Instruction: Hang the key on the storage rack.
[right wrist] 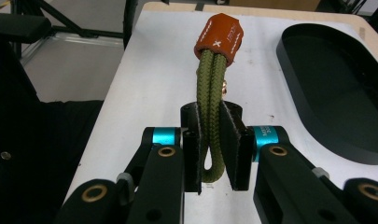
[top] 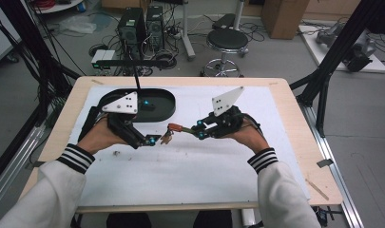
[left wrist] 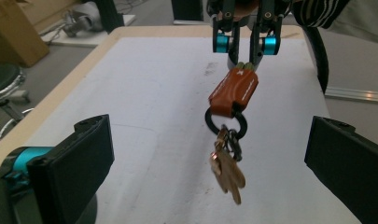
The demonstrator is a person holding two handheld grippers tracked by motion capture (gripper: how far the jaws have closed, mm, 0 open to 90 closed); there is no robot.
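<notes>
A keychain hangs in the air over the white mat. It has an olive rope loop, an orange sleeve, a black ring and brass keys. My right gripper is shut on the rope loop and holds it up; it is also in the high view and the left gripper view. My left gripper is open, its jaws wide apart. The keys dangle just ahead of its jaws, and I cannot tell whether they touch.
A black oval tray lies at the back left of the mat, behind my left hand; it also shows in the right gripper view. The wooden table edge runs around the mat. A stool and computers stand beyond.
</notes>
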